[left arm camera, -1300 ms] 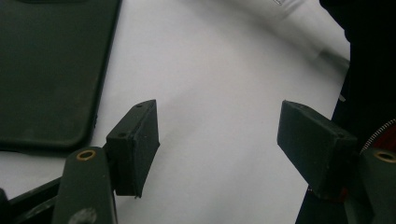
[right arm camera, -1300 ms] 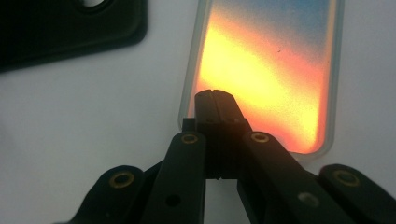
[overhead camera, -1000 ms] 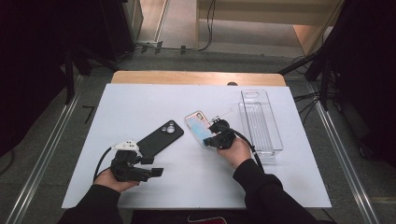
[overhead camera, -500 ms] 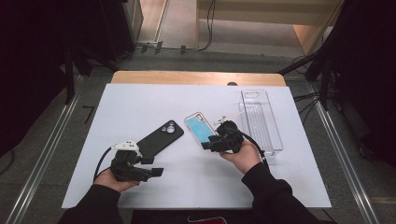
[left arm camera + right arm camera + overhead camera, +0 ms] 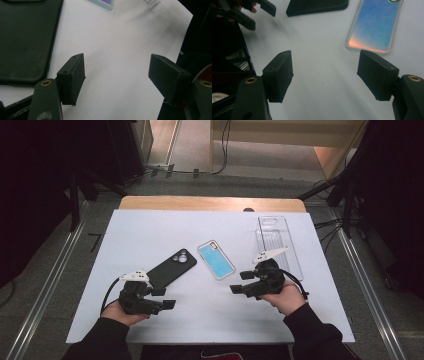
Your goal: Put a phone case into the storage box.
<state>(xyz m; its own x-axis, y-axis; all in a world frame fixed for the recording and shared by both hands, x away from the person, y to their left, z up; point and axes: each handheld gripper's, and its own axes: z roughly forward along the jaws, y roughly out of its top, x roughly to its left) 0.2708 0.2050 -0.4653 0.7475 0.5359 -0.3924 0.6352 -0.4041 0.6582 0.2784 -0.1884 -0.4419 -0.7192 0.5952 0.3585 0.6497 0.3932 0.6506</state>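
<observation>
White sheet covers the tabletop, wooden edge at the far side, dark room and cables around it.

Three items on the sheet:
- black matte phone case, camera cutout at its far end, lying flat and angled, left of centre.
- clear-rimmed phone case with a blue iridescent back, flat, just right of the black one, not touching it.
- clear ribbed plastic tray, long and narrow, near the right edge of the sheet, well apart from the blue case.

Left gripper: held low at the near-left of the sheet, jaws wide apart, nothing between them. In the left gripper view bare white sheet sits between the pads and the black case lies just to the side of one jaw.

Right gripper: near-right, beside the tray's near end, pointing left. Jaws have just been opening and now stand wide, nothing between them. In the right gripper view the blue case lies flat on the sheet just ahead of one pad, clear of both.
</observation>
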